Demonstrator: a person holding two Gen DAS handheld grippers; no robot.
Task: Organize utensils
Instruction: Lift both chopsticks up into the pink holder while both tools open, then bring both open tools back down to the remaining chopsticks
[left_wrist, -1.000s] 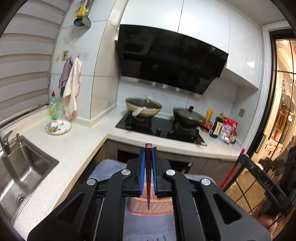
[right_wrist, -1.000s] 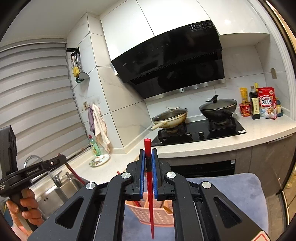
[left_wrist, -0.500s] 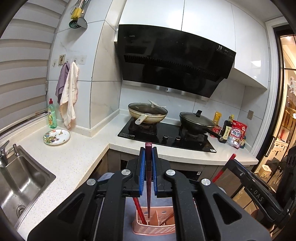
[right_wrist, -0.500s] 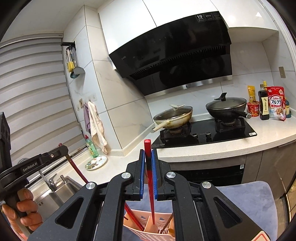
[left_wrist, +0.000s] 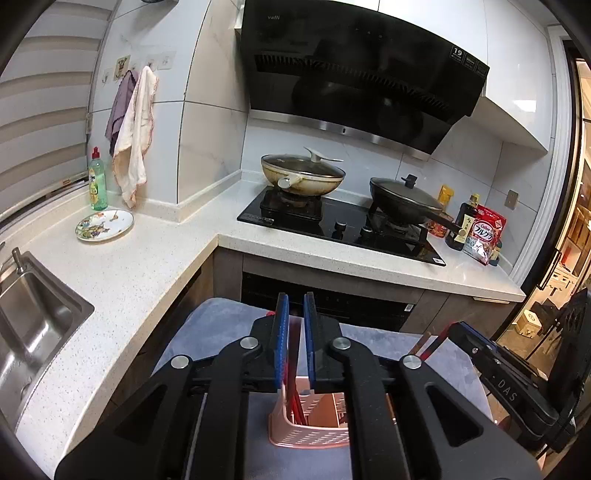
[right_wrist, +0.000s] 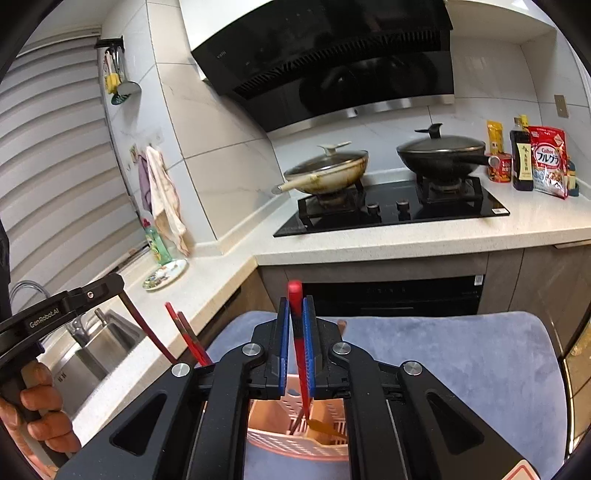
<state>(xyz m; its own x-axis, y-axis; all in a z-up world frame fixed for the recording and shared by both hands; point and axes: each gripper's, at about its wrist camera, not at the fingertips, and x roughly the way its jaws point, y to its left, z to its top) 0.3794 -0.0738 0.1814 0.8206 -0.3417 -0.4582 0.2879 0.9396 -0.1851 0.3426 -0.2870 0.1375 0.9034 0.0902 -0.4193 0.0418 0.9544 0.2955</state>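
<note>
A pink slotted utensil basket (left_wrist: 308, 428) stands on a blue-grey cloth (left_wrist: 207, 332) below both grippers; it also shows in the right wrist view (right_wrist: 295, 439). My left gripper (left_wrist: 294, 325) is open right above the basket, with a dark red chopstick (left_wrist: 295, 398) standing in the basket below its jaws. My right gripper (right_wrist: 295, 328) is shut on a red chopstick (right_wrist: 299, 339) whose lower end reaches into the basket. Two more red chopsticks (right_wrist: 188, 343) lean out of the basket at the left.
A white counter (left_wrist: 140, 266) wraps around at left and back, with a steel sink (left_wrist: 33, 325), a plate (left_wrist: 104, 225), a hob with two lidded pans (left_wrist: 303, 173) and bottles and packets (left_wrist: 480, 232). The other handle shows at the left (right_wrist: 55, 317).
My left gripper has opened and let go of its dark red chopstick, which now stands in the basket. Both grippers have come down toward the basket. My right gripper still holds its chopstick.
</note>
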